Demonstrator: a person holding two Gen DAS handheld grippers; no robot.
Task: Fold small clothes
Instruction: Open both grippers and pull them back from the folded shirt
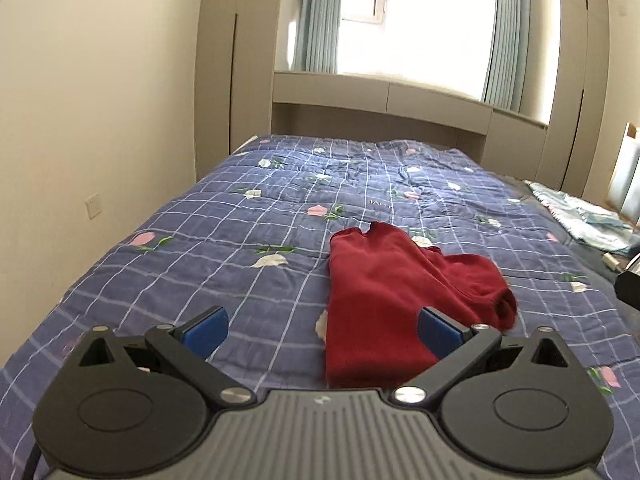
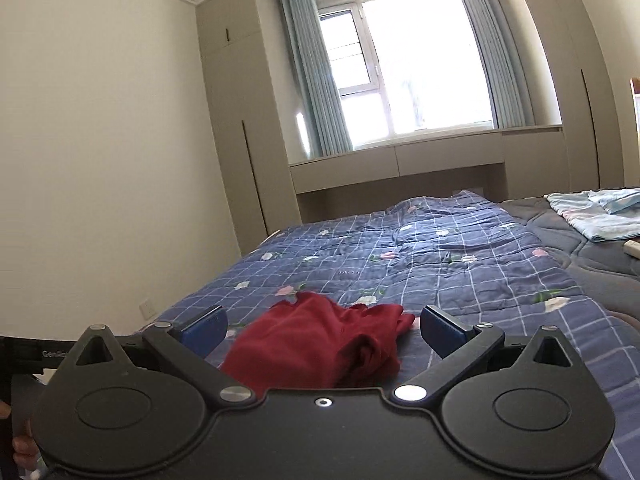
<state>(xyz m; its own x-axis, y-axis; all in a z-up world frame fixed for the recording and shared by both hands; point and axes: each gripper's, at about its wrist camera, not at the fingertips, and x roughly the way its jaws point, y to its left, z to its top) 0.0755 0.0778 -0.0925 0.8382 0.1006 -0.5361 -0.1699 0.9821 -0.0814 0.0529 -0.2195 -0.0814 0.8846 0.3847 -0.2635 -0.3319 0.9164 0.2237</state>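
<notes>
A small dark red garment [image 1: 384,292] lies on the blue checked quilt [image 1: 248,216], partly folded, with a sleeve bunched on its right side. My left gripper [image 1: 322,328] is open and empty, held just short of the garment's near edge, which lies toward its right finger. In the right wrist view the same red garment [image 2: 320,344] lies rumpled on the quilt [image 2: 440,264]. My right gripper [image 2: 322,330] is open and empty, its blue-padded fingers spread on either side of the garment's near end, above it.
Light blue folded cloth [image 2: 592,216] lies on a grey cover at the right of the bed. A wall [image 1: 100,120] runs along the bed's left side. A window ledge with drawers [image 2: 400,164] and tall wardrobes stand behind the bed.
</notes>
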